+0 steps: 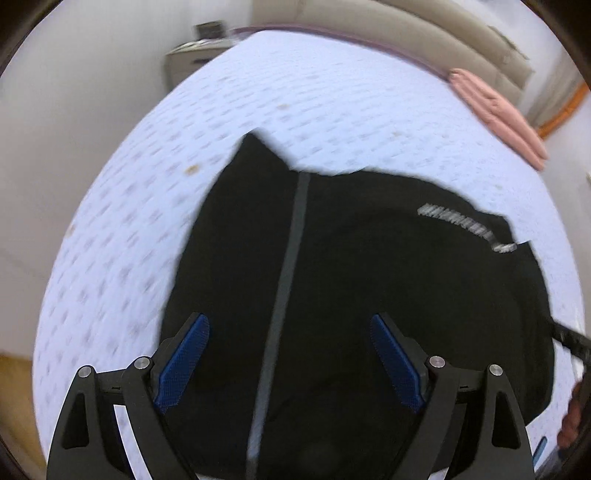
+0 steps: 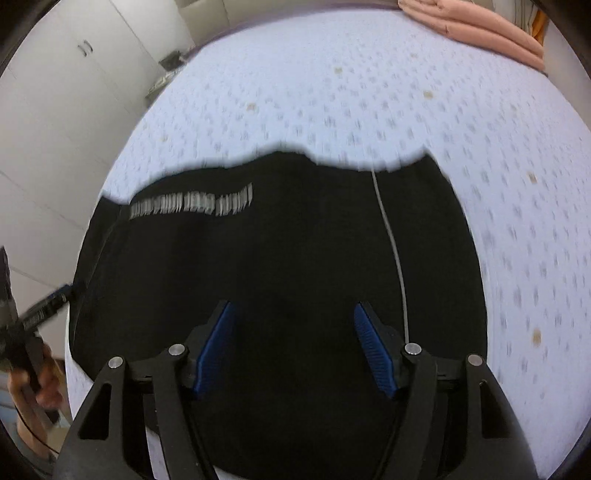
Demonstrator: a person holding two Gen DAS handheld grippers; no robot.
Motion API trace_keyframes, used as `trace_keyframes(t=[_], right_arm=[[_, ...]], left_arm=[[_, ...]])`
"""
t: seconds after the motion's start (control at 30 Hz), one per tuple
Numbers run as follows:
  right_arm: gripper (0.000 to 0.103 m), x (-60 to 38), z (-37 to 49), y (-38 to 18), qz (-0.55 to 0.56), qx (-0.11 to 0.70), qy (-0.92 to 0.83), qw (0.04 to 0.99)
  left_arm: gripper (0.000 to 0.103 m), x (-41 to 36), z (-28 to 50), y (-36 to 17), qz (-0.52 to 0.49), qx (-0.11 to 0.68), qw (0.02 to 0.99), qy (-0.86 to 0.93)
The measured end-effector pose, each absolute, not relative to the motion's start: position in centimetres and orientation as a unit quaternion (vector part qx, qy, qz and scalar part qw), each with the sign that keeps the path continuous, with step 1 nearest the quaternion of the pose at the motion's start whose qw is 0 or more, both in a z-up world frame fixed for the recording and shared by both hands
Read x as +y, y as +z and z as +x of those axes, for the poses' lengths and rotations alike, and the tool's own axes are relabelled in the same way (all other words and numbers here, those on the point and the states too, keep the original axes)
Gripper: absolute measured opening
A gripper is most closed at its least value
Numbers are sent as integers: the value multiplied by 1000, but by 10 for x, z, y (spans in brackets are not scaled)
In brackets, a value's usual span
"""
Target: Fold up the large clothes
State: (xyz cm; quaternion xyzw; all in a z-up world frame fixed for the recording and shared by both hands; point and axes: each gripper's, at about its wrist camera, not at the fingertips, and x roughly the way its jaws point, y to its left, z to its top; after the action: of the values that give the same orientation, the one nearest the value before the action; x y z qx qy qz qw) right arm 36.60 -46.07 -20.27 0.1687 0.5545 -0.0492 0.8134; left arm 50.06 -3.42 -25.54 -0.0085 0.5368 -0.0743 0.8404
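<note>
Both grippers, left (image 1: 290, 354) and right (image 2: 291, 345), gape empty over 1 seemingly black garment (image 1: 351, 277).

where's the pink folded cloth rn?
The pink folded cloth lies at the far right edge of the bed in the left wrist view, by the headboard, well beyond the black garment. The right wrist view shows it top right.

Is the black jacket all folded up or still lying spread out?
Mostly spread out: the black jacket lies flat on the bed, zipper line showing. Both tongs hover open above it.
</note>
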Motion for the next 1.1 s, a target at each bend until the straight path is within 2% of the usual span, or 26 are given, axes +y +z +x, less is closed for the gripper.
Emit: trace_keyframes(t=[0.07, 0.17, 0.3, 0.47, 0.57, 0.7, 0.83, 1.1], right_arm=[[70, -451, 355, -221, 143, 585, -57, 796], [70, -442, 355, -238, 112, 596, -60, 793], [66, -448, 358, -229, 124, 596, -59, 791], [69, -488, 336, -197, 157, 567, -87, 804], [71, -520, 330, -196, 163, 564, -117, 801], [71, -555, 327, -213, 206, 559, -128, 793], [72, -566, 326, -231, 229, 569, -124, 780], [77, -564, 333, -240, 228, 568, -113, 783]], left_arm=[[90, -29, 499, -282, 21, 569, 821, -40], [91, -10, 505, -304, -45, 588, 806, -53], [90, -1, 507, -284, -44, 573, 816, -52], [90, 23, 507, -249, -5, 542, 839, -38], [90, 44, 519, -241, -25, 546, 836, -45], [90, 61, 541, -259, -81, 574, 810, -90], [90, 51, 554, -294, -91, 609, 781, -106], [89, 37, 557, -303, -112, 607, 776, -130]])
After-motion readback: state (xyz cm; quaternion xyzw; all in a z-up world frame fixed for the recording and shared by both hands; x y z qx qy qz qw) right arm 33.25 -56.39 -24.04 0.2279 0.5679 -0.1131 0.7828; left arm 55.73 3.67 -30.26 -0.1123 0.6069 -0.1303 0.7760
